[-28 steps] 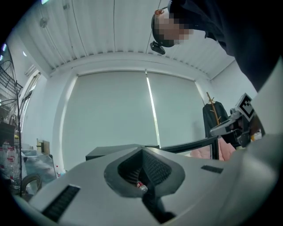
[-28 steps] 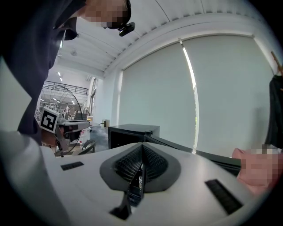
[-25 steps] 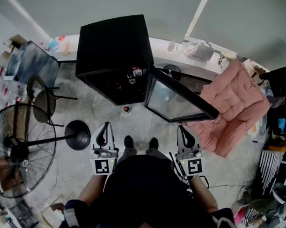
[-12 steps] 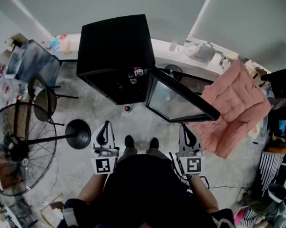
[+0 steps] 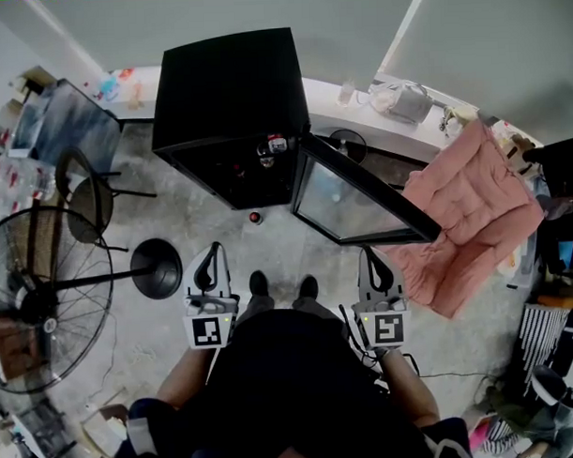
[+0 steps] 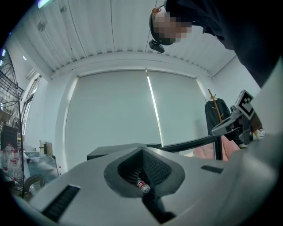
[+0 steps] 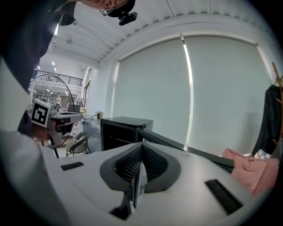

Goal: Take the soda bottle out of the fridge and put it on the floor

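The black fridge point(image 5: 227, 94) stands ahead with its glass door point(image 5: 346, 201) swung open to the right. On its shelf, near the door hinge, stands a bottle with a red label point(image 5: 268, 150). A small bottle with a red label point(image 6: 142, 186) shows through the slot between the jaws in the left gripper view. My left gripper point(image 5: 210, 255) and right gripper point(image 5: 370, 258) are held side by side above the person's shoes, well short of the fridge. Both are shut and hold nothing. The fridge point(image 7: 125, 127) also appears in the right gripper view.
A small red-topped thing point(image 5: 255, 217) sits on the floor just before the fridge. A standing fan point(image 5: 45, 297) with a round base point(image 5: 157, 269) is at the left, with a chair point(image 5: 84, 198) behind it. A pink quilt point(image 5: 464, 212) hangs at the right.
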Tool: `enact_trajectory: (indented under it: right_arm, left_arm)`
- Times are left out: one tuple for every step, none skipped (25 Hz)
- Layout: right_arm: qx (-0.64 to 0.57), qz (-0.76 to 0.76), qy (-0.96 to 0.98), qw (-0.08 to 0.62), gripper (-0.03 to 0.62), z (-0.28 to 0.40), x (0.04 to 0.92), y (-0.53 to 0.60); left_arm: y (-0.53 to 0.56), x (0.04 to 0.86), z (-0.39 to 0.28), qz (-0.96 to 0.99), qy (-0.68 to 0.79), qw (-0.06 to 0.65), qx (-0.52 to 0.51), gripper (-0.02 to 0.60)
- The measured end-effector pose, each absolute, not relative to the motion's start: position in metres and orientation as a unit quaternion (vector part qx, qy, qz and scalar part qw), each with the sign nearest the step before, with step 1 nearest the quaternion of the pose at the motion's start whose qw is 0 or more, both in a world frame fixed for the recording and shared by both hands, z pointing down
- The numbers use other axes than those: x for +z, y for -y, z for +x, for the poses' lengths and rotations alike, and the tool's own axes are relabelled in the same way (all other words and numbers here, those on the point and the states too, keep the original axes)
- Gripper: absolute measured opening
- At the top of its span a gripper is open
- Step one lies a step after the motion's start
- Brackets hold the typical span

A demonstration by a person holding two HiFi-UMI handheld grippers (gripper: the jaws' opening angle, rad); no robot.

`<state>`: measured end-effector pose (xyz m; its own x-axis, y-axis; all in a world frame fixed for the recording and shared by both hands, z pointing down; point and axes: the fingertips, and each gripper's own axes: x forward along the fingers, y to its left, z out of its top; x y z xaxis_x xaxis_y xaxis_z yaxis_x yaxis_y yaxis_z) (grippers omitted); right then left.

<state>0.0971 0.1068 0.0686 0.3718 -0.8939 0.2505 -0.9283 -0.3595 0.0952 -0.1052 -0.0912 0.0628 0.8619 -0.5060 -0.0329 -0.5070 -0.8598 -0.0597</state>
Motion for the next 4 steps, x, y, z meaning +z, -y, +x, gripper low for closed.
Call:
enact_trajectory:
  right_arm:
    - [0.076,0.82,0.556,0.111,0.017,0.0979,0.0687,-0.1062]
    - [0.075,0.82,0.556,0.11,0.017,0.0987,0.0688,-0.1057]
    - [0.074,0.82,0.557,0.109,0.017,0.0996,0.0688,-0.1053]
    - [0.072,0.82,0.557,0.107,0.018,0.1005,0.0687,-0.1048]
  left_arm:
    - [0.0912,0.0624,-0.1047,-0.964,-0.263,0.033,0.008,0.023]
    - [0.0911,0.0625,-0.1042,-0.964,-0.263,0.032,0.008,0.023]
    - [0.091,0.063,-0.1037,-0.964,-0.263,0.032,0.008,0.023]
    - [0.091,0.0636,-0.1032,-0.964,-0.263,0.033,0.007,0.023]
